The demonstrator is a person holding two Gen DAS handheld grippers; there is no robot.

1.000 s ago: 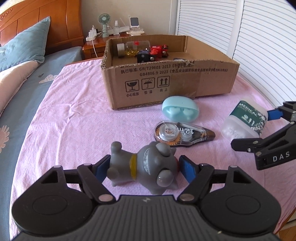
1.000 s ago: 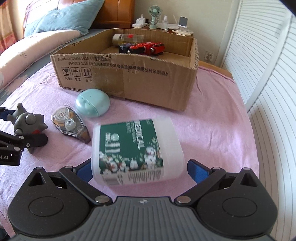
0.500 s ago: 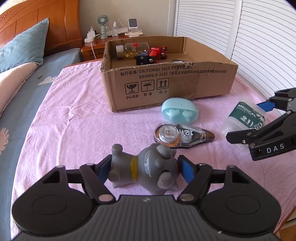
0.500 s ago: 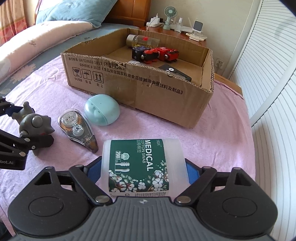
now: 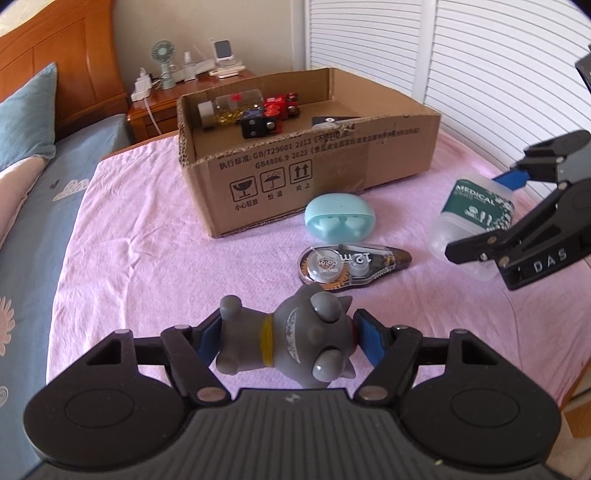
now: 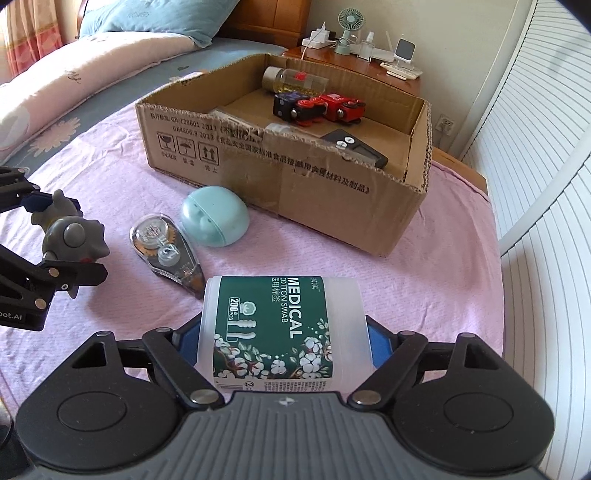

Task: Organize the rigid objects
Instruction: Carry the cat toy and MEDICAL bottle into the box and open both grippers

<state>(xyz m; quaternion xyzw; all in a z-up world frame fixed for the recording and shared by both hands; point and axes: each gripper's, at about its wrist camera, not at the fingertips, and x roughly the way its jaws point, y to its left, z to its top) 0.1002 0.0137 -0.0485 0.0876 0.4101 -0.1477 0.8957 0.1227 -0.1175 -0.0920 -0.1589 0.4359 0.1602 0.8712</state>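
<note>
My left gripper (image 5: 286,341) is shut on a grey toy figure (image 5: 295,345) with a yellow collar, held above the pink cloth; it also shows in the right wrist view (image 6: 68,236). My right gripper (image 6: 282,339) is shut on a clear cotton swab tub (image 6: 282,332) with a green label, also seen in the left wrist view (image 5: 469,225). An open cardboard box (image 5: 295,173) (image 6: 295,173) lies beyond, holding a bottle (image 6: 295,79), red and black toy trains (image 6: 319,107) and a black device (image 6: 354,147). A mint earbud case (image 5: 340,219) (image 6: 214,216) and a correction tape (image 5: 351,264) (image 6: 166,254) lie in front of it.
A pink cloth (image 5: 129,258) covers the bed. A wooden nightstand (image 6: 354,70) with a small fan and chargers stands behind the box. Pillows (image 6: 147,22) lie at the far left. White louvred doors (image 6: 546,184) run along the right.
Both grippers have risen with their loads. The swab tub has lifted off the cloth and turned label-up. The box interior shows more fully.
</note>
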